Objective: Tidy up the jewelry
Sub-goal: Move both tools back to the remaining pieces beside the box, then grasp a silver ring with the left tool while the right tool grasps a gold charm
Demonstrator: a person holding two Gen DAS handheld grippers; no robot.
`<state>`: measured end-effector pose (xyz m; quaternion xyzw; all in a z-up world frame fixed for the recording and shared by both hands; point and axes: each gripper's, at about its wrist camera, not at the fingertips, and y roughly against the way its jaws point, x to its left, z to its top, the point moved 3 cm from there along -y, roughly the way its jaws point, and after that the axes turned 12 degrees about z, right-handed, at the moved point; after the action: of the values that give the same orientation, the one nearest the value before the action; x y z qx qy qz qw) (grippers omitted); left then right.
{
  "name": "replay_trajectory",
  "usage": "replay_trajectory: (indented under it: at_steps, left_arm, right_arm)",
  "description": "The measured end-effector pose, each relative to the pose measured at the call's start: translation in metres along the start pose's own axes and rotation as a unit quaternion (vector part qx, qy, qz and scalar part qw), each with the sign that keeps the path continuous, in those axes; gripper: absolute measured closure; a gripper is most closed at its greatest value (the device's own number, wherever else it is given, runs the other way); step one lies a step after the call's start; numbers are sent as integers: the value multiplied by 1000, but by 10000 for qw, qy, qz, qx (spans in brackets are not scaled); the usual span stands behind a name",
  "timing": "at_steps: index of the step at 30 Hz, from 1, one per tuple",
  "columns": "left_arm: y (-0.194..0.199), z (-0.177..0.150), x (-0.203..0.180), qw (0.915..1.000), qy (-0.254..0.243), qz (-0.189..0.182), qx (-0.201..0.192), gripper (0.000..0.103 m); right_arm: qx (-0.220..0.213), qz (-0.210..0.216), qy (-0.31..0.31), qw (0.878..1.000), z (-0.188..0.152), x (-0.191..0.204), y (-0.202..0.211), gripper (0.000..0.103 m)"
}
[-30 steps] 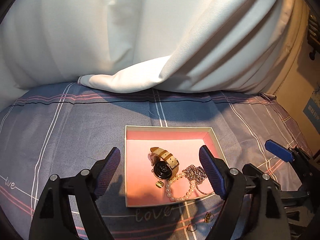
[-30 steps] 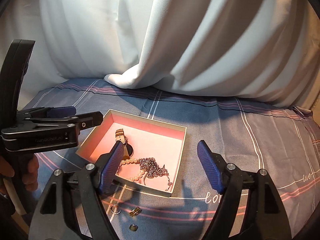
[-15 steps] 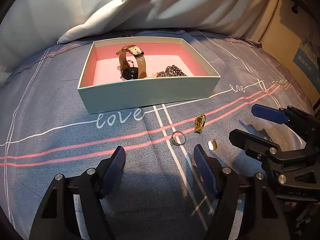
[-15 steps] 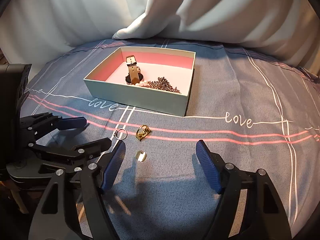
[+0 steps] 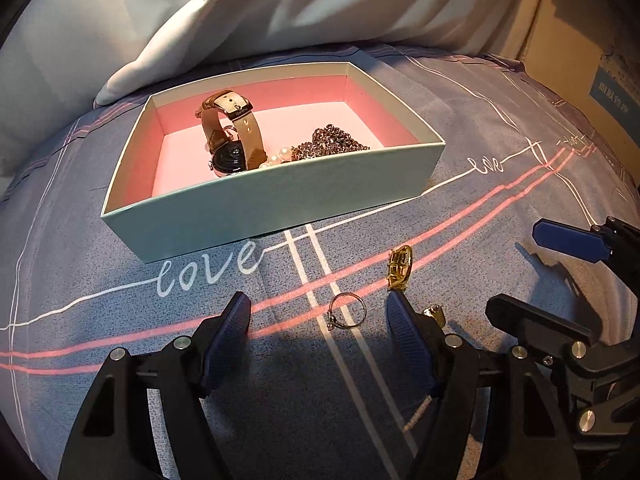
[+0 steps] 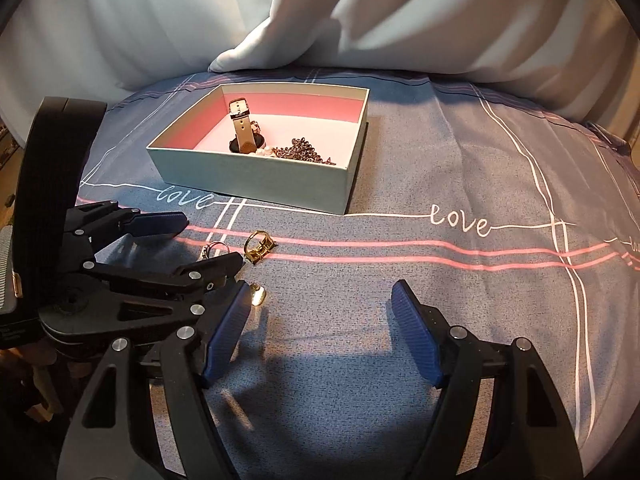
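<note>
My left gripper (image 5: pixel 318 322) has its jaws apart and holds nothing. A thin ring (image 5: pixel 347 311) lies on the bedsheet (image 5: pixel 120 240) between its blue pads (image 5: pixel 406 332), nearer the right-hand one and not touching either. My right gripper (image 6: pixel 320 320) also has its jaws spread wide over bare sheet, with nothing between them.

Just beyond the left gripper's right pad stands a gold ring (image 5: pixel 400 267) with a rectangular setting, tilted on edge on the pink stripes. A small gold piece (image 5: pixel 435 314) lies just beside that pad's outer side; from the right wrist it (image 6: pixel 258 294) sits near my right gripper's left pad. I cannot tell what kind of piece it is.

Further out, the open box (image 5: pixel 280 208) with pink lining rests on the sheet beside the word "love". Inside it are a watch (image 5: pixel 232 140) with a tan strap, standing on edge, a dark chain (image 5: pixel 332 144) to its right, and pearls (image 5: pixel 278 157) between them. A white duvet (image 5: pixel 280 8) is heaped behind the box.
</note>
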<state>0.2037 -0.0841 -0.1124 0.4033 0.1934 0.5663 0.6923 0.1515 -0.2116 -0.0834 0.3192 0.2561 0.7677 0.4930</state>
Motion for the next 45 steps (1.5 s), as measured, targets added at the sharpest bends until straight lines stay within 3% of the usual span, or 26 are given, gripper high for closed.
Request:
replay_trajectory:
  at_steps: [10, 12, 14, 18, 24, 27, 29, 31, 45]
  left_arm:
    - [-1, -2, 0, 9999, -43, 83, -54, 36]
    - [0, -2, 2, 9998, -70, 134, -110, 65]
    - [0, -3, 7, 9998, -35, 158, -113, 84]
    - [-1, -4, 21, 9997, 228, 64, -66, 97]
    - [1, -6, 32, 9988, 485, -66, -61, 97]
    - [3, -9, 39, 9976, 658, -184, -64, 97]
    - [4, -11, 43, 9967, 766, -260, -52, 97]
    - [5, -12, 46, 9962, 826, -267, -51, 97]
    - [24, -6, 63, 9940, 1059, -219, -176, 97]
  right_arm:
    - [87, -34, -5, 10000, -6, -1, -6, 30]
    - [108, 6, -18, 9999, -7, -1, -7, 30]
    - [123, 34, 19, 9999, -7, 2, -9, 30]
    - [210, 181, 167, 9995, -7, 13, -17, 30]
    - [291, 333, 409, 9982, -8, 27, -34, 35]
    - [290, 369, 617, 9970, -10, 36, -40, 52]
    - [284, 526, 604, 9964, -9, 39, -40, 77]
    - [300, 686, 544, 9957, -9, 41, -41, 88]
    - [-106, 734, 464, 9962, 16, 43, -13, 88]
